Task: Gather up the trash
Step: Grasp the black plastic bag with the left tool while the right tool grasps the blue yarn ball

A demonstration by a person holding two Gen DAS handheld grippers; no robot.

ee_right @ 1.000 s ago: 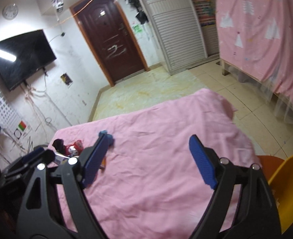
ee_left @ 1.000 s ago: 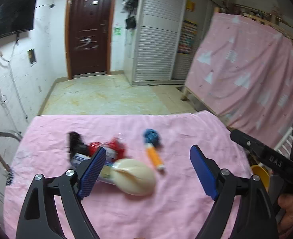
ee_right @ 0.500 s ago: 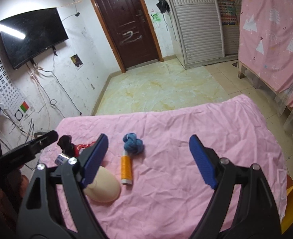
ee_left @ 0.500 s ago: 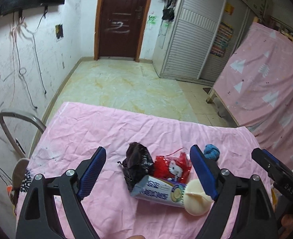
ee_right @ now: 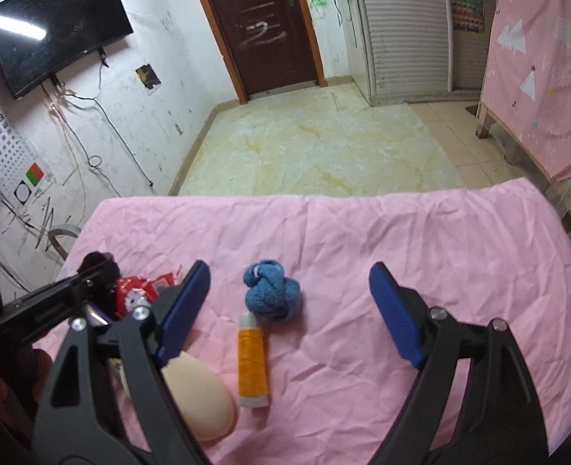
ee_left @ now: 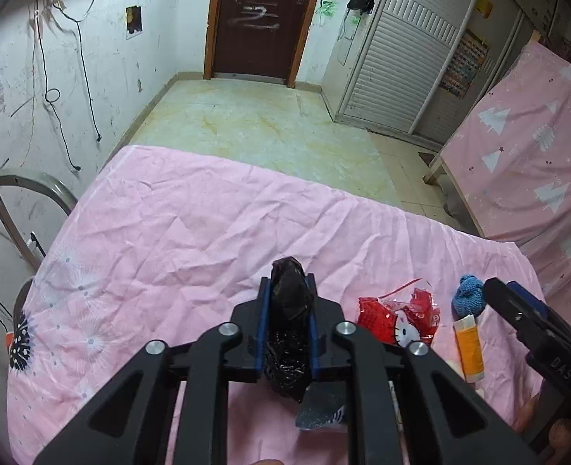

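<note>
Centrally in the left wrist view, a crumpled black plastic bag is pinched between the blue pads of the left hand-held gripper, whose jaws have just been closing and now stand narrow, clamped on the bag. The bag is squeezed into a long wad; its long axis runs along the fingers, one end poking out past the fingertips toward the far edge of the surface, the other trailing back between the fingers toward the camera.

Just right of it lies a red snack wrapper with a cartoon cat face, flat on the pink sheet that covers the surface. Further right sits a blue knotted ball of yarn, and nearly touching its near side, a small orange tube with white ends; the tube's long axis points away from the camera toward the yarn. A cream egg-shaped object lies left of the tube, partly behind a finger.

The right hand-held gripper hovers over the yarn and tube with its jaws wide apart, holding nothing.

Beyond the surface are pale floor tiles, a dark wooden door and a wall-mounted television.
</note>
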